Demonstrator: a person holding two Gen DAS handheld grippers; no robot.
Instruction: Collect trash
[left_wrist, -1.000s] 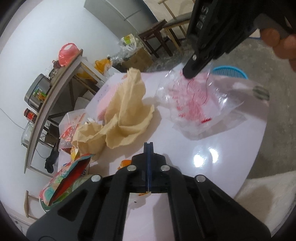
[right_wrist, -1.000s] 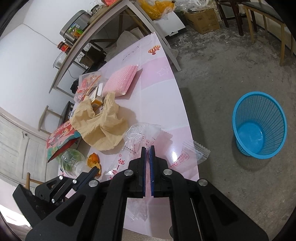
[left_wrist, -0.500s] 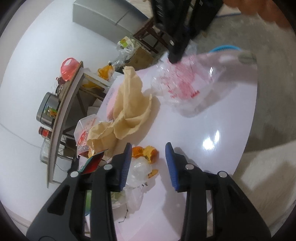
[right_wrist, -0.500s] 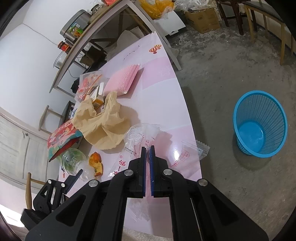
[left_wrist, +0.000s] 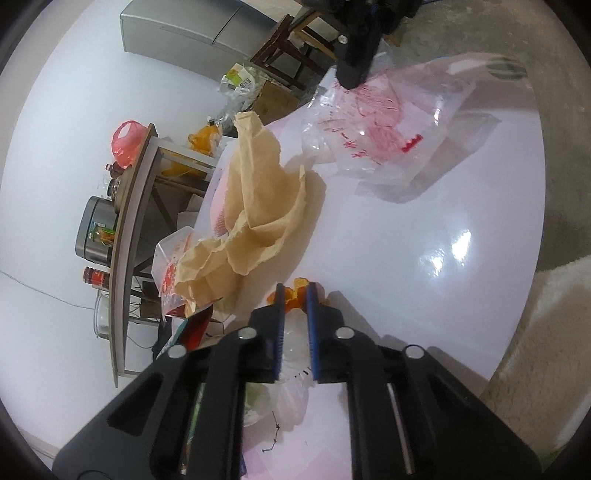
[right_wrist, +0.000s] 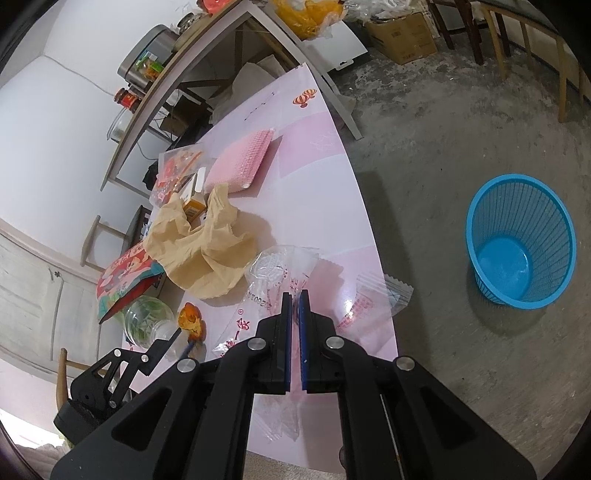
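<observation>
My left gripper (left_wrist: 293, 291) is low over the glossy pink-white table (left_wrist: 406, 258), its jaws closing on an orange scrap (left_wrist: 295, 297) wrapped in crumpled clear film. In the right wrist view the left gripper (right_wrist: 184, 338) has that orange scrap (right_wrist: 192, 321) at its fingertips. My right gripper (right_wrist: 294, 295) is shut on a clear plastic bag with red print (right_wrist: 273, 269). From the left wrist view, the right gripper (left_wrist: 352, 79) pinches the bag (left_wrist: 388, 125) at its top edge. Crumpled tan paper (left_wrist: 258, 206) lies between the two. A blue mesh basket (right_wrist: 521, 240) stands on the floor to the right.
On the table lie a pink bubble mailer (right_wrist: 243, 162), snack packets (right_wrist: 177, 166), a colourful pouch (right_wrist: 125, 273), a glass jar (right_wrist: 147, 321) and a small zip bag (right_wrist: 373, 299) at the edge. A cluttered shelf (right_wrist: 177, 62), a cardboard box (right_wrist: 402, 33) and chairs stand behind.
The left gripper opened, rolled, moved onto the orange scrap and closed around it. The right gripper kept still, shut on the clear bag.
</observation>
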